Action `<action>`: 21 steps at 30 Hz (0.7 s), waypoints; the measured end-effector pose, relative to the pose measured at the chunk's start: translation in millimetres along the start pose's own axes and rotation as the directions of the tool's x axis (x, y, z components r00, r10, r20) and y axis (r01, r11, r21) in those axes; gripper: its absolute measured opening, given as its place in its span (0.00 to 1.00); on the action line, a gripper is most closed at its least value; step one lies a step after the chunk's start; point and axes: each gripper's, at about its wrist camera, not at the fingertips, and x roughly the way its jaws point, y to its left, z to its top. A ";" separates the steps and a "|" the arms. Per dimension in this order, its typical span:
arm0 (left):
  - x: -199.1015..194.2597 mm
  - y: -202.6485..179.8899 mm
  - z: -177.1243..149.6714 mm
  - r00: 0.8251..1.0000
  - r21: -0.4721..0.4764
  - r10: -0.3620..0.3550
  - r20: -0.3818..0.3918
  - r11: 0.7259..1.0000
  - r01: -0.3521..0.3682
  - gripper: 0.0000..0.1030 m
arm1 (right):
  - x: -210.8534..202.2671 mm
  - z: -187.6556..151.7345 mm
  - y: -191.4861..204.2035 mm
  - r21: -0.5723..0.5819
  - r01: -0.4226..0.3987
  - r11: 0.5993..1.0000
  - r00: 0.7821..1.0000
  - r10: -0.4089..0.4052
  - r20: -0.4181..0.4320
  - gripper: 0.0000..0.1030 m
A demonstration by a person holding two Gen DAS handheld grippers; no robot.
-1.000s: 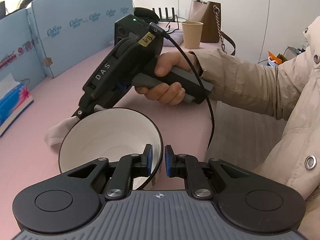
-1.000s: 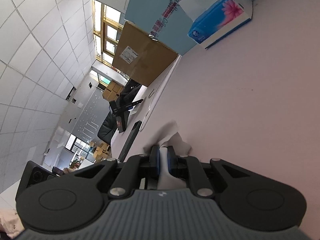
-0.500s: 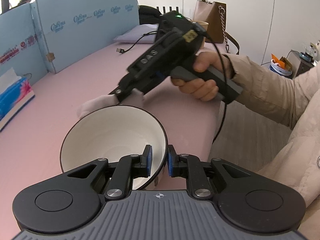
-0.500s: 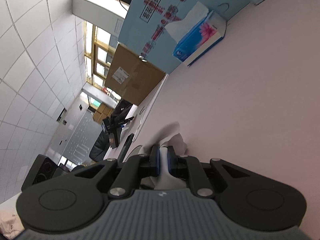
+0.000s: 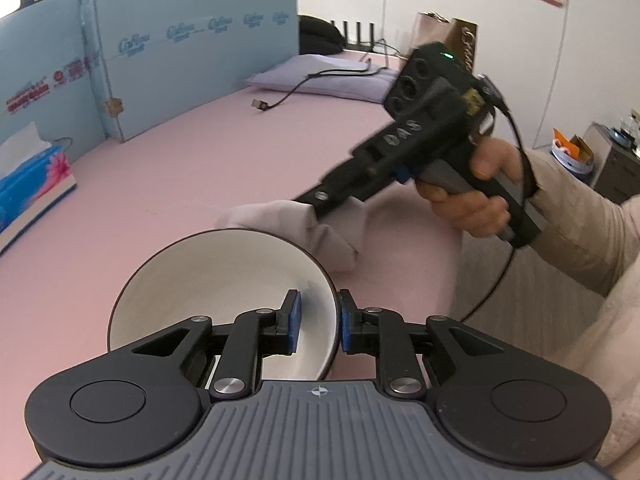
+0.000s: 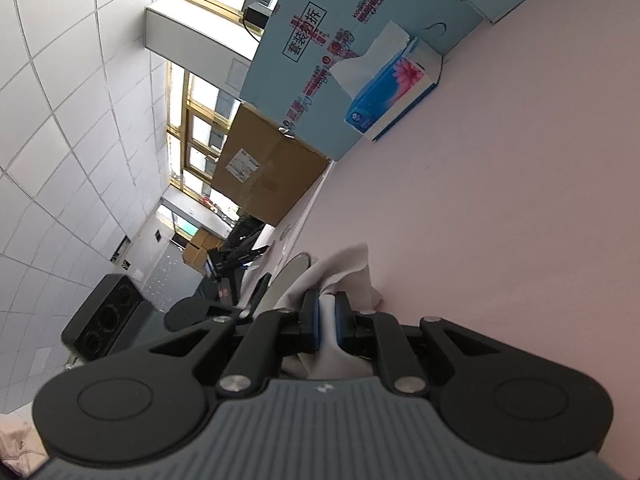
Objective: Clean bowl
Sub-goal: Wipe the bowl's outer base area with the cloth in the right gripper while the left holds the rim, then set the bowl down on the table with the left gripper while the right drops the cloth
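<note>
A white bowl with a dark rim sits on the pink table just ahead of my left gripper. The left jaws straddle the bowl's near right rim, one pad inside and one outside. They are opening, with a gap showing at the inner pad. My right gripper, held by a person's hand, hangs just beyond the bowl's far right rim. It is shut on a white cloth that droops toward the rim. The right wrist view shows the same gripper clamping the cloth, with the bowl's edge beside it.
A blue tissue box lies at the table's left edge against light blue panels. A loose cable plug and a lilac pad lie at the back. A beige sleeve fills the right side.
The right gripper and its cloth swung from the bowl's far left side over to its far right rim. The left jaws widened around the bowl's rim.
</note>
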 end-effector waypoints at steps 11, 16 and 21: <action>1.7 2.0 0.3 0.999 -0.036 0.017 0.041 0.999 -0.016 0.29 | -1.7 -8.3 -8.7 0.073 -0.072 0.995 0.997 0.069 0.036 0.11; -7.4 3.5 -1.5 0.996 -0.062 0.005 0.094 0.998 0.001 0.29 | -7.2 -11.8 -8.8 0.116 -0.136 0.984 0.989 0.128 0.073 0.11; -26.1 7.9 -2.1 0.982 -0.107 -0.030 0.185 0.993 0.050 0.41 | -15.6 -9.7 -7.2 0.135 -0.183 0.974 0.977 0.164 0.139 0.11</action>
